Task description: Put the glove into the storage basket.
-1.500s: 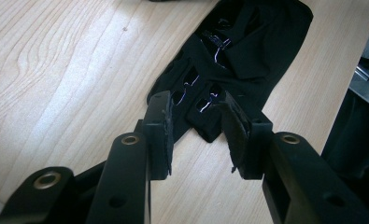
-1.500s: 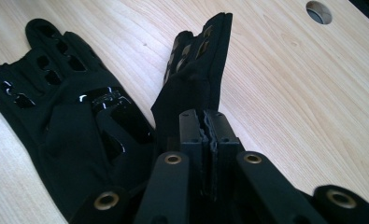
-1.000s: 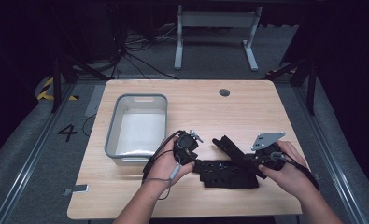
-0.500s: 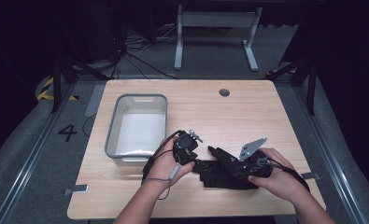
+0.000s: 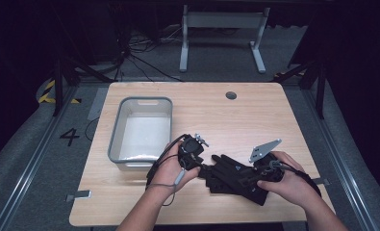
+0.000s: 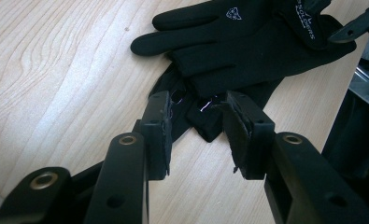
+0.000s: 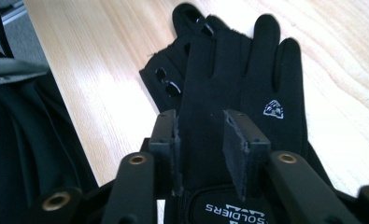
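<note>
Two black gloves (image 5: 231, 178) lie stacked near the table's front edge, fingers pointing left. The upper glove (image 6: 247, 42) (image 7: 233, 74) carries a small white logo. The lower glove (image 6: 205, 119) (image 7: 166, 86) sticks out from under it at the fingertips. My right gripper (image 5: 249, 177) (image 7: 201, 116) stands over the upper glove's palm near the cuff. Its jaws have just been opening, and the pads are off the fabric. My left gripper (image 5: 201, 161) (image 6: 198, 100) is open at the fingertip end, its jaws framing the lower glove's tips without pressing them.
A grey plastic tub (image 5: 139, 103) stands at the table's left, just behind my left hand. The wooden table (image 5: 255, 115) has a small round hole (image 5: 231, 95) near its far edge. The person's dark clothing (image 7: 28, 140) lies along the front edge.
The right gripper has opened and let go of the upper glove, which was raised at an angle and now lies flat on the other glove. The left gripper stayed put.
</note>
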Tool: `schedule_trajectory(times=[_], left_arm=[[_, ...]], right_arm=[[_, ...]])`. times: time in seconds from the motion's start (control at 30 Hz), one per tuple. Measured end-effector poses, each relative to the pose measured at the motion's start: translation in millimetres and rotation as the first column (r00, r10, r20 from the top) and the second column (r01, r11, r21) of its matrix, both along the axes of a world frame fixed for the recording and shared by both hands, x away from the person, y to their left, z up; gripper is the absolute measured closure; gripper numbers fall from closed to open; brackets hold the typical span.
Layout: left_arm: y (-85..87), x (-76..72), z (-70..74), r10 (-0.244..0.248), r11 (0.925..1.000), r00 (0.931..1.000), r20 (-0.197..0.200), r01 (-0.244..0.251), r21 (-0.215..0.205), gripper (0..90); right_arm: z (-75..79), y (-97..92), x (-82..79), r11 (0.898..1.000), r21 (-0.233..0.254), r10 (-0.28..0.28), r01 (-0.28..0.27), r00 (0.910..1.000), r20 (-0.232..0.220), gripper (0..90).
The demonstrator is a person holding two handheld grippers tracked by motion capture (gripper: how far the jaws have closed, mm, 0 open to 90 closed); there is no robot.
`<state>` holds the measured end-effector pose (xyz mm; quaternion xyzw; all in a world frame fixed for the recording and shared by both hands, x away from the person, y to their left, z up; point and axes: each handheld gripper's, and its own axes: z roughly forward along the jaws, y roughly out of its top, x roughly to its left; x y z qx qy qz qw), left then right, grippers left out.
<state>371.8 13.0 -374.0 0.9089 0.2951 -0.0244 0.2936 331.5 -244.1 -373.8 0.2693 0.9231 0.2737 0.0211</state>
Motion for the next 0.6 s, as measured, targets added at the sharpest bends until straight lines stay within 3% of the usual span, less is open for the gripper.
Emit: schedule_trajectory(times=[0.17, 0.23, 0.3, 0.4, 0.6], left_arm=[[0.0, -0.3, 0.0, 0.0, 1.0, 1.0, 0.0, 0.0, 0.001, 61.8], [-0.6, -0.8, -0.6, -0.001, 1.0, 1.0, -0.004, 0.001, 0.005, 61.8], [-1.0, -1.0, -0.8, -0.001, 1.0, 1.0, -0.007, 0.001, 0.005, 61.7], [-2.5, -0.5, -1.7, -0.008, 0.9999, 0.9999, -0.012, 0.008, 0.009, 61.7], [-4.1, -0.1, -2.7, -0.014, 0.9998, 0.9998, -0.014, 0.014, 0.013, 61.5]], right_arm=[[6.7, -6.7, 0.7, 0.999, 0.041, -0.023, 0.022, 0.9994, 0.025, 65.3], [11.5, -14.8, 2.5, 0.994, 0.078, -0.081, 0.078, 0.9961, 0.036, 64.8], [12.8, -17.8, 3.7, 0.991, 0.09, -0.099, 0.096, 0.9944, 0.036, 64.8], [14.9, -28.1, 7.8, 0.979, 0.111, -0.173, 0.169, 0.9843, 0.033, 64.7], [13.7, -38.6, 12.1, 0.968, 0.106, -0.232, 0.228, 0.9721, 0.032, 64.4]])
